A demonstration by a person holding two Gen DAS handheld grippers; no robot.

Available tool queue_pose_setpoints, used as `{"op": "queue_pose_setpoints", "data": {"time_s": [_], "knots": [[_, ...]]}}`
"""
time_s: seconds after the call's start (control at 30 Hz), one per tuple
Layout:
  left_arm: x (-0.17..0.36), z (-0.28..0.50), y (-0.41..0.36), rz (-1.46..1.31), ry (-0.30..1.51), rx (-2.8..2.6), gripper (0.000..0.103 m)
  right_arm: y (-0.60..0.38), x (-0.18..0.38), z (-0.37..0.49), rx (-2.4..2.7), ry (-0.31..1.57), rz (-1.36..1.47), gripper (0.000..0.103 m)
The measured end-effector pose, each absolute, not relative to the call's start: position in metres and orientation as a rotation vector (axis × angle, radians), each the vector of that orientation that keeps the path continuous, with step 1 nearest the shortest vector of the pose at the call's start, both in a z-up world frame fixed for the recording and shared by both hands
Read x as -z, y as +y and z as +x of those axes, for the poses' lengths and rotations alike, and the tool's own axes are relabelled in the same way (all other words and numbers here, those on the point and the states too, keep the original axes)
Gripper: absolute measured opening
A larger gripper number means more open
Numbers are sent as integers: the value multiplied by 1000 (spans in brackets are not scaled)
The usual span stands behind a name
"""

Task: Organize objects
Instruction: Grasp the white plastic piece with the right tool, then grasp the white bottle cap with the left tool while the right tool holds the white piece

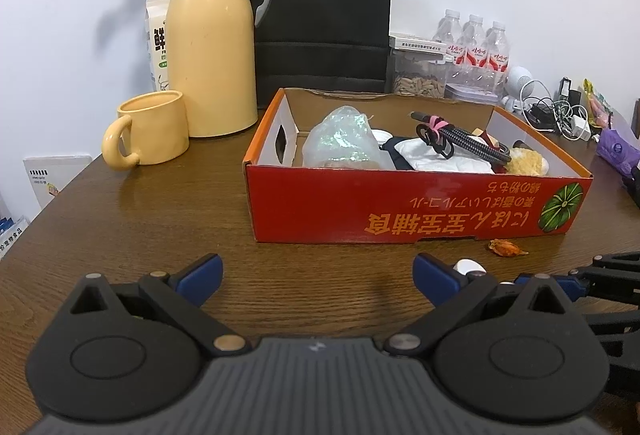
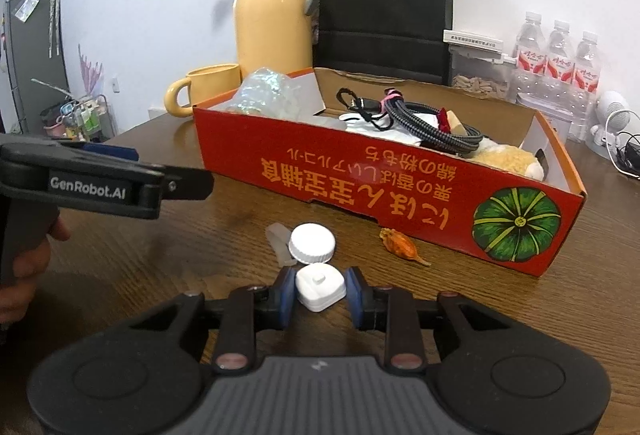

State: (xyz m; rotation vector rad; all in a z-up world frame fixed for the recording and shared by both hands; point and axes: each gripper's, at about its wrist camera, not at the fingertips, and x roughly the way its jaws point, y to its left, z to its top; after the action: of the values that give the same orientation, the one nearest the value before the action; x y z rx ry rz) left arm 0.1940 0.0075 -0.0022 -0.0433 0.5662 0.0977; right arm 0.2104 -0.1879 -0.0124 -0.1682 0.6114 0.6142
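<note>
A small white plug (image 2: 320,293) with a nub on top lies on the wooden table, and my right gripper (image 2: 320,277) is shut on it, a blue pad against each side. Just beyond it sit a white ribbed bottle cap (image 2: 312,242) and a clear plastic scrap (image 2: 280,239). A dried orange pod (image 2: 400,246) lies by the red cardboard box (image 2: 360,179), which holds a braided cable (image 2: 432,127), a plastic bag and white cloth. My left gripper (image 1: 316,277) stands open over bare table before the box (image 1: 400,211), nothing between its pads.
Behind the box stand a yellow thermos (image 1: 212,43), a yellow mug (image 1: 152,129), a black paper bag (image 1: 324,19) and water bottles (image 1: 476,51). Tangled chargers (image 1: 556,115) and a purple item lie at the right. A hand (image 2: 28,255) holds the left gripper.
</note>
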Motion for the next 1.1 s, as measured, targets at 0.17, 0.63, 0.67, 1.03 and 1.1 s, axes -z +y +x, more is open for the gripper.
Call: {"op": "queue_pose_setpoints", "data": {"time_s": [0.17, 0.63, 0.67, 1.03, 1.1], "knots": [[4, 196, 7, -40, 575, -103, 103, -192, 11, 212, -593, 595, -159, 27], [11, 201, 3, -23, 582, -112, 103, -210, 3, 217, -521, 532, -109, 27], [11, 201, 2, -20, 579, -112, 103, -212, 2, 218, -517, 528, -103, 27], [11, 201, -16, -1, 566, -115, 103, -229, -5, 222, -480, 485, -54, 27], [10, 201, -21, 5, 564, -110, 103, -234, -5, 224, -470, 482, -48, 27]]}}
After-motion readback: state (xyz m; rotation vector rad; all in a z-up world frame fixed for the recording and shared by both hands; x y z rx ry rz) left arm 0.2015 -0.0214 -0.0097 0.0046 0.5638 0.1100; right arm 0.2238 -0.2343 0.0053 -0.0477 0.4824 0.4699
